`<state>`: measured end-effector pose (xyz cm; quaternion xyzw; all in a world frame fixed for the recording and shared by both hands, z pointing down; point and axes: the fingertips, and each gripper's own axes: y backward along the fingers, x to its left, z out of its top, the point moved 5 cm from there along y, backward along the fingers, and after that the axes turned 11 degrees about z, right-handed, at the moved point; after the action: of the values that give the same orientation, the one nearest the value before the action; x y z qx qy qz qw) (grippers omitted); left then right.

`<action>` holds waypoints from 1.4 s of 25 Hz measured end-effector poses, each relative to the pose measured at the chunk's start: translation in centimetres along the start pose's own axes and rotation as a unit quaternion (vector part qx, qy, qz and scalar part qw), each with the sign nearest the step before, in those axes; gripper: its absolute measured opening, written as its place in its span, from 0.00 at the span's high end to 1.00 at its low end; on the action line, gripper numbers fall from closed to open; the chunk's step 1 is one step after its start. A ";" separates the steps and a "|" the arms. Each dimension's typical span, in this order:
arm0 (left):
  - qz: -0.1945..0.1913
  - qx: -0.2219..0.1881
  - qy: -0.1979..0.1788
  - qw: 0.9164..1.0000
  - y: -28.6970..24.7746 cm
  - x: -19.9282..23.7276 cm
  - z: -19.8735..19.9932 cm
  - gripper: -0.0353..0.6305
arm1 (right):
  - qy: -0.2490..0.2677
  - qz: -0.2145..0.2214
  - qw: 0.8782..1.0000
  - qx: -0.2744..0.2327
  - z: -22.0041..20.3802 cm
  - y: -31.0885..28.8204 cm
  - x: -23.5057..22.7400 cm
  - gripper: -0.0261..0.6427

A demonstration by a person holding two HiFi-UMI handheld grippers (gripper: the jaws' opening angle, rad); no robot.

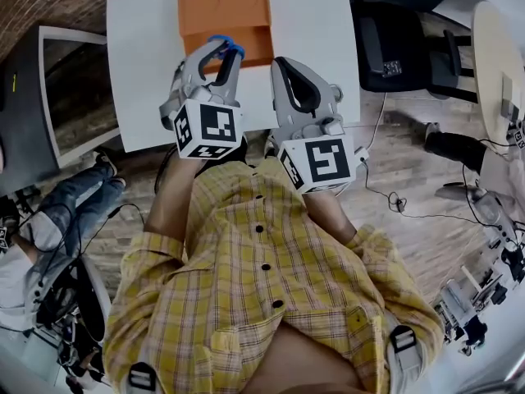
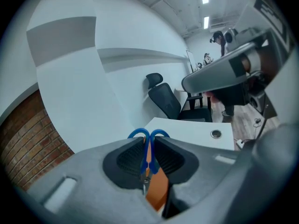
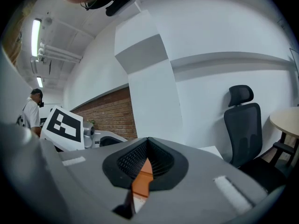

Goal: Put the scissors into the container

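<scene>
Blue-handled scissors [image 1: 227, 43] are pinched between the jaws of my left gripper [image 1: 223, 50], handle loops poking out past the tips. They hang over the near edge of the orange container [image 1: 225, 13], which lies on the white table [image 1: 148, 48]. In the left gripper view the scissors [image 2: 148, 155] stand upright between the pads, the orange container [image 2: 158, 188] below. My right gripper [image 1: 281, 62] hovers beside it over the table's front edge, shut with nothing in it. Through the right gripper's [image 3: 148, 140] jaws a strip of the container [image 3: 141, 178] shows.
A black office chair [image 1: 394, 48] stands right of the table, with a round table [image 1: 500, 56] further right. A grey cabinet [image 1: 49, 97] sits at the left. Cables trail across the wood floor [image 1: 394, 195]. People stand in the room's background.
</scene>
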<state>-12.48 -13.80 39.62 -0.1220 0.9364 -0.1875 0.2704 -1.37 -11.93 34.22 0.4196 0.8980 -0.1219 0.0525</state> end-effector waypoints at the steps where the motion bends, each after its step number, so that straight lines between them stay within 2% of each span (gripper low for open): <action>1: -0.005 0.004 -0.009 1.000 -0.4 -0.1 -0.3 0.83 | 0.000 -0.001 1.000 0.001 0.0 -0.2 -0.1 0.95; 5: -0.032 0.028 -0.043 0.998 -2.0 -0.6 -1.6 0.83 | -0.002 -0.007 1.000 0.004 0.0 -0.7 -0.5 0.95; 9: -0.044 0.038 -0.070 0.996 -2.6 -0.9 -2.1 0.83 | -0.004 -0.013 1.000 0.002 0.2 -0.9 -0.9 0.95; 17: -0.078 0.063 -0.102 0.990 -4.1 -1.7 -3.5 0.83 | -0.009 -0.022 1.000 0.000 0.3 -1.5 -1.6 0.95; 21: -0.083 0.079 -0.130 0.985 -5.1 -2.3 -4.6 0.83 | -0.012 -0.030 0.999 0.002 0.2 -1.5 -2.0 0.95; 35: -0.121 0.110 -0.156 0.974 -7.7 -3.7 -7.0 0.83 | -0.012 -0.047 0.999 0.009 0.1 -2.3 -3.1 0.95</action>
<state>-12.31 -17.51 50.08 -0.2316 0.8348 -0.2994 0.3998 -1.14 -15.73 35.16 0.3763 0.9146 -0.1376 0.0540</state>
